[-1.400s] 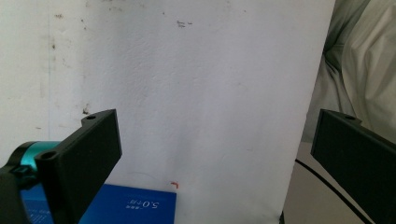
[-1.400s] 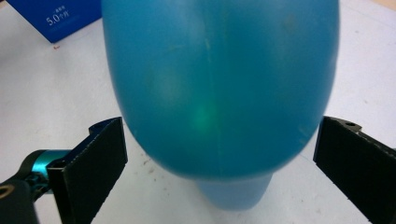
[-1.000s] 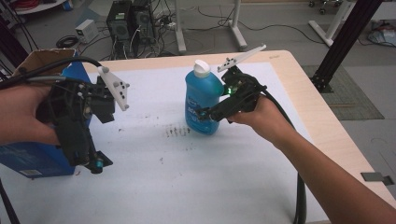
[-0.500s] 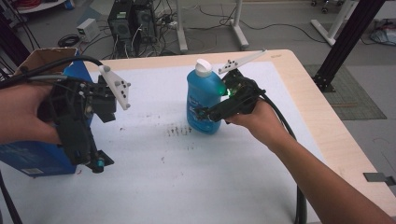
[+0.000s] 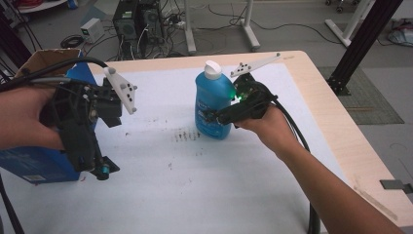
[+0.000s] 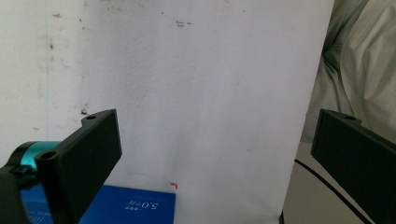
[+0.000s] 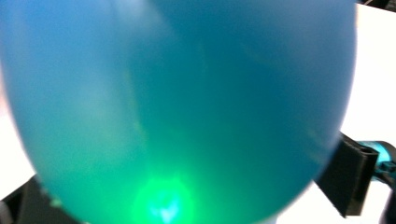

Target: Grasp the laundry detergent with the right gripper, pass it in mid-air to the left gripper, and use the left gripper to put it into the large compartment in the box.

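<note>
Nearest the person, at about eight o'clock on the counter, the left hand-held gripper hangs with its tip pointing down over the white sheet. Its own camera shows the two black jaws standing wide apart with nothing between them, so it is released and idle. Just below it lies the blue box, whose printed corner also shows at the bottom of the left gripper view.

Farther out, around one o'clock from the centre of the counter, the blue bottle stands upright on the sheet, its white cap on top. The right hand-held gripper comes in from the three o'clock side, and its jaws sit on either flank of the bottle's lower body; in the right gripper view the blue bottle bulges close against the lens with a jaw showing at each lower corner. It appears clenched on the bottle.

The step in hand looks like the grasp itself: the bottle is held but not yet lifted. The next move calls for a firm squeeze, since the rounded plastic could slip, then a straight lift that keeps the bottle upright.
</note>
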